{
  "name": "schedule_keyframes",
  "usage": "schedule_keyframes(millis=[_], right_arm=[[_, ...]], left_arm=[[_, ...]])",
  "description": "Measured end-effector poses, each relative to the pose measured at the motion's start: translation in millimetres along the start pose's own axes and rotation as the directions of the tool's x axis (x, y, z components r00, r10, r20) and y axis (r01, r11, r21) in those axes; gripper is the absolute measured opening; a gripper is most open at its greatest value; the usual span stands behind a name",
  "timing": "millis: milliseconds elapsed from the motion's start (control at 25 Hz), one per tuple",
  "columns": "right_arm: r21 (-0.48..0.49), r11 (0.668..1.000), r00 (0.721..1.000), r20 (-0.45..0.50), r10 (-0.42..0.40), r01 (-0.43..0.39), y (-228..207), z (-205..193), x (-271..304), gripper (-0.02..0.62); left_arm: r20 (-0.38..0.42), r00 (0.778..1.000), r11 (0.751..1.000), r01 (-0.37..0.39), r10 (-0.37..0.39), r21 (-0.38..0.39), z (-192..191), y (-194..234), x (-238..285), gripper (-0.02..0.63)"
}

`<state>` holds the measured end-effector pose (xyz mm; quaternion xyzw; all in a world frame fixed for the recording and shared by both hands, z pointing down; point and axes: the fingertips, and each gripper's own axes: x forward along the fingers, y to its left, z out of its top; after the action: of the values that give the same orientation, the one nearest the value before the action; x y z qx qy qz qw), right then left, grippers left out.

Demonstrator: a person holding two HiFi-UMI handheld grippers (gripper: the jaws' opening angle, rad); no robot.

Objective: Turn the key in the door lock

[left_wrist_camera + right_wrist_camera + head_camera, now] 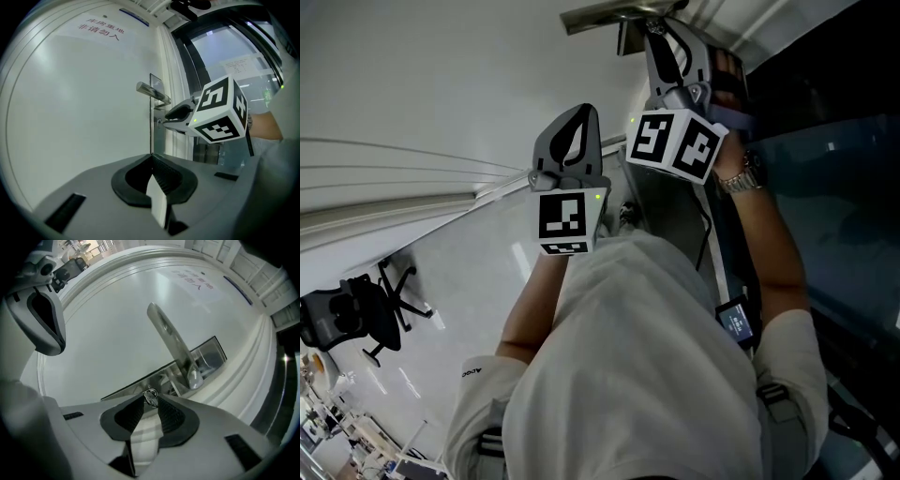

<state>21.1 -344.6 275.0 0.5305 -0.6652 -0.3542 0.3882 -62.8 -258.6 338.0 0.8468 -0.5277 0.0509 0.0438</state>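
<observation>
The key (151,397) sticks out of the lock in the steel plate (197,361), just below the lever handle (171,344) of the white door (79,103). My right gripper (150,402) is open, and the key's head sits between its fingertips with a small gap each side. In the head view the right gripper (656,36) reaches up under the handle (609,13), and the key is hidden there. My left gripper (150,157) is shut and holds nothing. It hangs in front of the door, left of the right gripper (165,120) and away from the lock.
A dark glass panel (834,197) borders the door on the right. A printed notice (101,26) is stuck high on the door. An office chair (356,314) stands on the floor at the far left. The person's body fills the lower head view.
</observation>
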Motion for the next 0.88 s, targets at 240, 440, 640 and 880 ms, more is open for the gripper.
schedule_keyframes(millis=[240,440,640,880], right_arm=[[0.04,0.999,1.0,-0.007,-0.021,0.022,-3.0,-0.7,1.3,0.037],[0.16,0.987,1.0,-0.011,0.003,-0.001,-4.1,-3.7,3.6,0.017],[0.297,0.954,0.999,-0.005,0.037,-0.034,-5.3,-3.5,4.3,0.017],[0.698,0.701,0.988,0.074,0.133,-0.147,-9.1,-4.8,5.7,0.015]], left_arm=[[0.0,1.0,1.0,-0.006,0.006,0.0,0.7,3.8,-3.3,0.009],[-0.002,1.0,1.0,-0.005,0.005,-0.002,-1.1,3.9,-3.1,0.009],[-0.001,1.0,1.0,-0.01,0.01,-0.001,-1.1,7.6,-3.3,0.009],[-0.003,1.0,1.0,-0.012,0.012,-0.002,-2.0,9.2,-2.4,0.009]])
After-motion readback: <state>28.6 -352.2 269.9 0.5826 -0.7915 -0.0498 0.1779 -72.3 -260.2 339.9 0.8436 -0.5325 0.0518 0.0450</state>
